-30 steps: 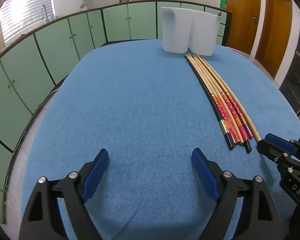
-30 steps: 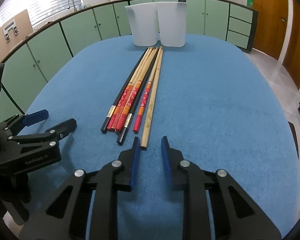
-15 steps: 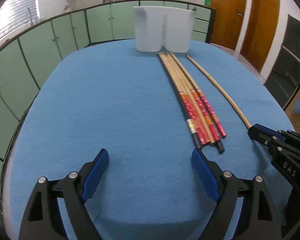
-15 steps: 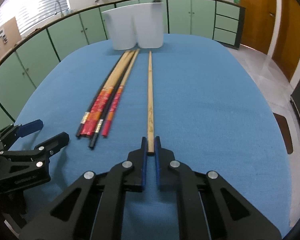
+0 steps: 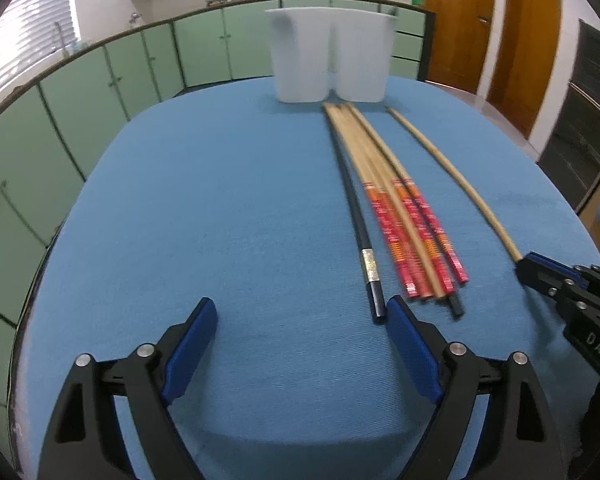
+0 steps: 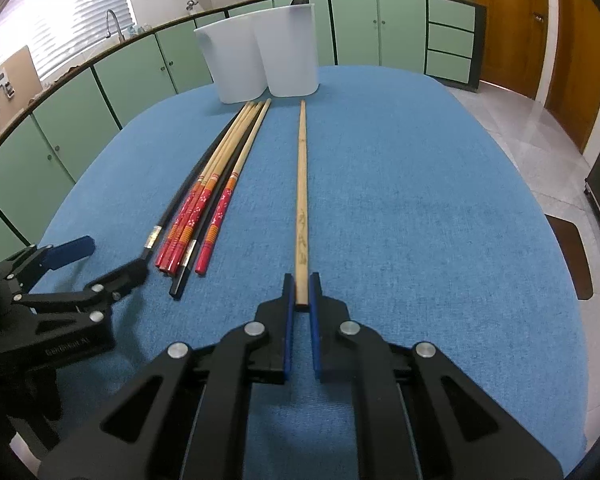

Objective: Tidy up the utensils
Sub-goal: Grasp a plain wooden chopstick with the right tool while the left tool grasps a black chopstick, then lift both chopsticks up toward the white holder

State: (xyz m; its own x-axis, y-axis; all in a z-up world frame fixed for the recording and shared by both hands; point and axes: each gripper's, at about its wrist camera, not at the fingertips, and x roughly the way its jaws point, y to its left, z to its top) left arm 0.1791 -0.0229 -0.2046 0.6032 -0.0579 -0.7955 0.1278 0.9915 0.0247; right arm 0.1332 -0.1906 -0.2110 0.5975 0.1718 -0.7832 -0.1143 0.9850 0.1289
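Note:
On the blue table a plain wooden chopstick (image 6: 301, 200) lies apart from the bundle, its near end pinched by my right gripper (image 6: 301, 286), which is shut on it. The same chopstick (image 5: 452, 172) runs up to the right gripper (image 5: 530, 266) in the left wrist view. To its left lies a bundle of red-handled chopsticks (image 6: 204, 216) and a black chopstick (image 5: 358, 224). My left gripper (image 5: 300, 320) is open over bare cloth, its right finger beside the black chopstick's near end. A white two-part holder (image 6: 260, 60) stands at the far edge.
Blue cloth covers the table (image 6: 420, 220), with bare room to the right of the held chopstick and left of the bundle. Green cabinets (image 5: 100, 88) ring the room; wooden doors (image 5: 480, 20) stand at the right.
My right gripper shut on the plain chopstick's near end and drew it rightward away from the bundle. The left gripper drifted toward the black chopstick, staying open.

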